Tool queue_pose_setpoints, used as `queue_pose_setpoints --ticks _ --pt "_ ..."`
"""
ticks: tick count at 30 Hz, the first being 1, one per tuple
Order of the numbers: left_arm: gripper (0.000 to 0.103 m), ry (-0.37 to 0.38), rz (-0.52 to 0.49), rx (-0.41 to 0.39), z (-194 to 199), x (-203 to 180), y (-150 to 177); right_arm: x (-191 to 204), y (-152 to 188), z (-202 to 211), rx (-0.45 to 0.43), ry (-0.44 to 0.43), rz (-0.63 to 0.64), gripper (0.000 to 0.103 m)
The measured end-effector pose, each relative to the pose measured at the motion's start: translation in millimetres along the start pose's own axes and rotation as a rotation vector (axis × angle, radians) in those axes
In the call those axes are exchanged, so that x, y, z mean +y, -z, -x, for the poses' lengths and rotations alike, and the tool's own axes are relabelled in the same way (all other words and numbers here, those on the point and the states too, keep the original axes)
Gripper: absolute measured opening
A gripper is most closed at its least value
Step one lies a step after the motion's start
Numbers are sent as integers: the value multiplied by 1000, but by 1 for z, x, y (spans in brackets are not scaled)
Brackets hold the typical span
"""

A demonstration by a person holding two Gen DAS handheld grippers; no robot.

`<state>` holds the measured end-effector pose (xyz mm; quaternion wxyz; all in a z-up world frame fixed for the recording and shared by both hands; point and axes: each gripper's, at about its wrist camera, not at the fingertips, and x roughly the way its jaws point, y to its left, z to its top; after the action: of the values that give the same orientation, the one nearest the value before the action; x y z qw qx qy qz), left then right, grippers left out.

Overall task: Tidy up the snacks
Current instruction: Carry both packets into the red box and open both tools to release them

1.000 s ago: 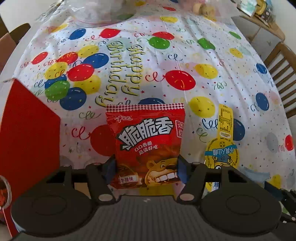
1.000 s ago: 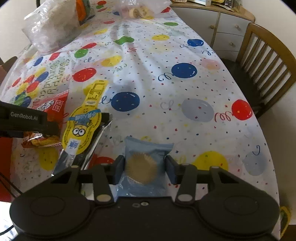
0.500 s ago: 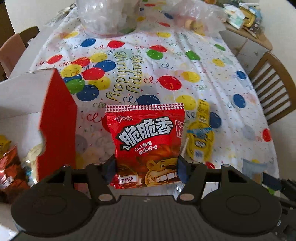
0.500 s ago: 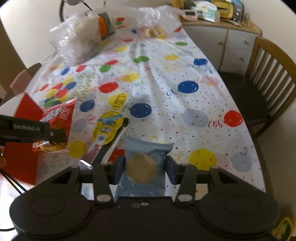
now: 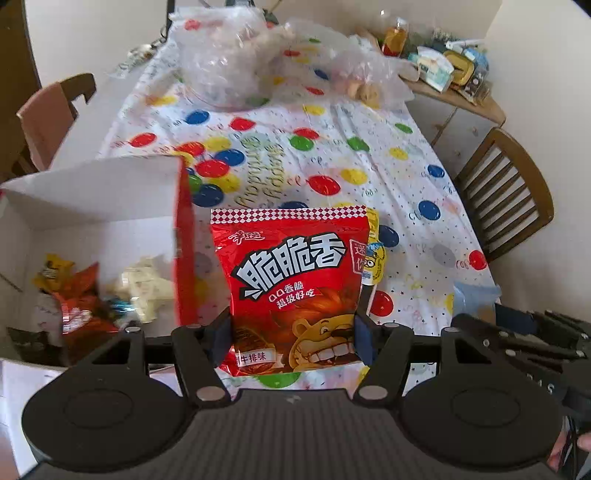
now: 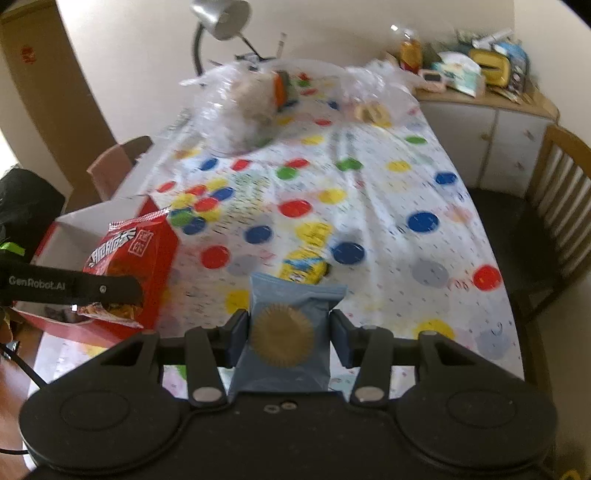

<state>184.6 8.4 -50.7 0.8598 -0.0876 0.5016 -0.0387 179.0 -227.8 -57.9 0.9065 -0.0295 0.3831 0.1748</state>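
Note:
My left gripper [image 5: 293,341] is shut on a red snack bag [image 5: 291,284] with white lettering and a cartoon bear, held upright above the table just right of a red box [image 5: 183,236]. That box is white inside and holds several snack packets [image 5: 85,299]. My right gripper [image 6: 288,341] is shut on a blue pastry packet [image 6: 290,325] with a round golden cake on it, raised over the table's near edge. In the right wrist view the left gripper [image 6: 107,290] carries the red bag [image 6: 129,258] beside the red box [image 6: 162,236]. A yellow cartoon packet [image 6: 304,267] lies on the tablecloth.
A balloon-print tablecloth [image 5: 332,155] covers the table. Clear plastic bags of food [image 5: 229,62] sit at the far end. A wooden chair [image 5: 509,192] stands to the right, a cluttered cabinet [image 6: 480,85] behind it, and a desk lamp [image 6: 218,18] at the back.
Both grippers have risen and pulled back with their packets held. The red box's inside has come into the left wrist view, and the table looks farther away.

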Motion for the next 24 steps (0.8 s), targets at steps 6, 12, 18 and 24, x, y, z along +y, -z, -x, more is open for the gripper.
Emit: queue_pose_setpoints --ticks 6,12,18,24 --pt "64 -32 2 -55 37 30 3 38 -12 6 -27 -33 46 46" --pt "64 -83 36 -93 60 75 0 89 -25 4 -57 -74 112 46" --pt "64 -137 60 -108 73 127 0 144 -34 -13 -35 -146 194 46" --pt "64 -200 97 -96 75 180 5 191 -38 -39 -13 -154 249 46"
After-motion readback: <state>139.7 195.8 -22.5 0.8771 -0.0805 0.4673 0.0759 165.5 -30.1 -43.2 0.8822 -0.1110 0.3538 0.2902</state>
